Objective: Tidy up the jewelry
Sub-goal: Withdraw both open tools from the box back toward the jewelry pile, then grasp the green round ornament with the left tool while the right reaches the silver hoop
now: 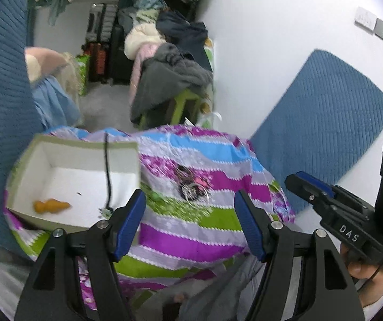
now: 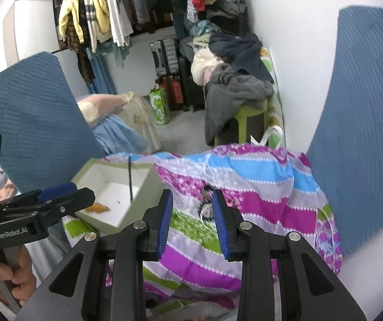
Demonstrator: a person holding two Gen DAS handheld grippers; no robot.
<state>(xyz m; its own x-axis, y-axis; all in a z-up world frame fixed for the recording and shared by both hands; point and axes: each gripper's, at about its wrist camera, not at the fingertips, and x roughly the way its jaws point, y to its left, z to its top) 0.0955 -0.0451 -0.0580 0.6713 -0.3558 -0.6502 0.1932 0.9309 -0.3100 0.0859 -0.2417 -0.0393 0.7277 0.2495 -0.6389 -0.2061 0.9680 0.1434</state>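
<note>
- Two grippers up over the striped cloth (image 1: 191, 238); only one is lined up on the jewelry pile (image 1: 191, 187).
- Landmark is the open white box (image 1: 57, 219). The tangled pile (hoops, dark bits, something pink) lies on the cloth just beside the box's right-hand wall, clear of it.
- Your right gripper (image 2: 192, 208): jaws narrow but apart, nothing between them. In its own view the jewelry pile (image 2: 207, 210) sits dead ahead in the gap, beyond the tips. I'd say this is the nearer, better-aligned hand.
- Your left gripper (image 1: 190, 203): jaws wide, empty. The pile shows between its fingers too, but further out. Its left finger (image 1: 127, 224) overlaps the box's near corner in the picture; can't tell whether it touches.
- Pile has no clear long axis – it's a clump, roughly round. The hoop earrings (image 1: 195, 194) at the near edge look the easiest bite.
- Box (image 2: 138, 208) already holds an orange piece (image 1: 51, 205) and a black cord (image 1: 107, 176) draped over the far wall.
- Judgement: push the right gripper forward and down, then carry left to the box.
</note>
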